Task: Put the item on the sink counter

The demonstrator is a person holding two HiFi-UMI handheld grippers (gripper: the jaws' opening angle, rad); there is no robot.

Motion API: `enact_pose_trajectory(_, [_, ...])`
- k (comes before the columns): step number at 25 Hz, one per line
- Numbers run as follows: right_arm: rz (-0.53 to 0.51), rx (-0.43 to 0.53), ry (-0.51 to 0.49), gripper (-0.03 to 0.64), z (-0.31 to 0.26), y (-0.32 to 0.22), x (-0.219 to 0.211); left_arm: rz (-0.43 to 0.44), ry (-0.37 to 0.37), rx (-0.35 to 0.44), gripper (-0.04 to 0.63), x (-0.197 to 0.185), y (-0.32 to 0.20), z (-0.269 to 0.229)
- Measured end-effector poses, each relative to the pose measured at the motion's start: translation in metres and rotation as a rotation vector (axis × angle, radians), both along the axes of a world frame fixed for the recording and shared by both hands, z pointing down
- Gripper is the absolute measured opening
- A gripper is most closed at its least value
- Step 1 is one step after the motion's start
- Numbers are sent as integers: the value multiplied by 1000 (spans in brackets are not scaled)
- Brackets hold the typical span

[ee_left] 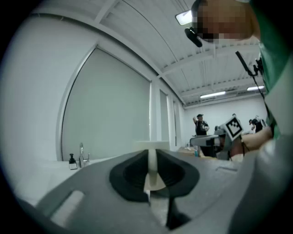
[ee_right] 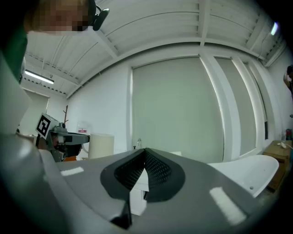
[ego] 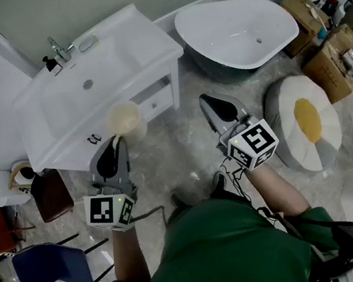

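A cream plastic cup (ego: 124,120) hangs just in front of the white sink counter (ego: 146,44), near its front edge and above the floor. My left gripper (ego: 119,140) is shut on the cup's wall; in the left gripper view the thin pale wall (ee_left: 151,160) stands pinched between the dark pads. To the right, my right gripper (ego: 213,101) is held level over the floor, shut, with nothing in it (ee_right: 145,157). In the right gripper view the cup (ee_right: 101,145) shows at the left, held by the other gripper.
On the counter's far edge are a faucet (ego: 59,49) and a small soap bottle (ego: 51,63). A white bathtub (ego: 238,28) stands to the right, with an egg-shaped cushion (ego: 305,122) and cardboard boxes (ego: 333,62) beyond. A brown bin (ego: 52,194) and a blue chair (ego: 50,267) are at the left.
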State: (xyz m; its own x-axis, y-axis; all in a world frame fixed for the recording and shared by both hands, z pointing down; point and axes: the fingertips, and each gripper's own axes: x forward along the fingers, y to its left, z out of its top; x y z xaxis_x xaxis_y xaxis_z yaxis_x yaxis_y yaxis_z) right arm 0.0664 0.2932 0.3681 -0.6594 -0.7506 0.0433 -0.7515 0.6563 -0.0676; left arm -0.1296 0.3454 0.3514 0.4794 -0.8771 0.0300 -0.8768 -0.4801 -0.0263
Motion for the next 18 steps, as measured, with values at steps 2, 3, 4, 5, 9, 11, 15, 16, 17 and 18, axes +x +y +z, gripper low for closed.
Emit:
enact_pose_trajectory(2, [-4,5,6,-3,-1,1,-5,4,8,-1,43,-4,0,-1])
enact_pose_trajectory(3, [-4,4,8,-3,-1,2,-8,6,12,-1,43,-6,0,-2])
enact_pose_trajectory(4, [-2,1,11,-3,-1,3,-11,10,16,-1,43,-8,0,-2])
enact_pose_trajectory(5, [1,-3,13,-3,-1,4,-14,13,20,0,43,-11,0,-3])
enact_pose_trajectory(9, [11,-8,25,-3,-3,6,-30,26,39,17,43,-26,0,-8])
enact_pose_trajectory(11, [19,-12,13,-3,-5,8,-39,30,50,24,43,-38,0,-10])
enact_pose_trajectory(15, [61,-34,-26,-3,-8,13,-52,50,61,30,43,-62,-1,-13])
enact_pose_trajectory(16, [72,-39,-27,-3,-8,14,-55,59,60,32,43,-67,-1,-13])
enact_pose_trajectory(17, [81,-44,-26,-3,-7,16,-57,66,60,35,43,-70,-2,-14])
enact_pose_trajectory(18, [87,-51,-24,-3,-5,17,-58,72,61,38,43,-74,-4,-14])
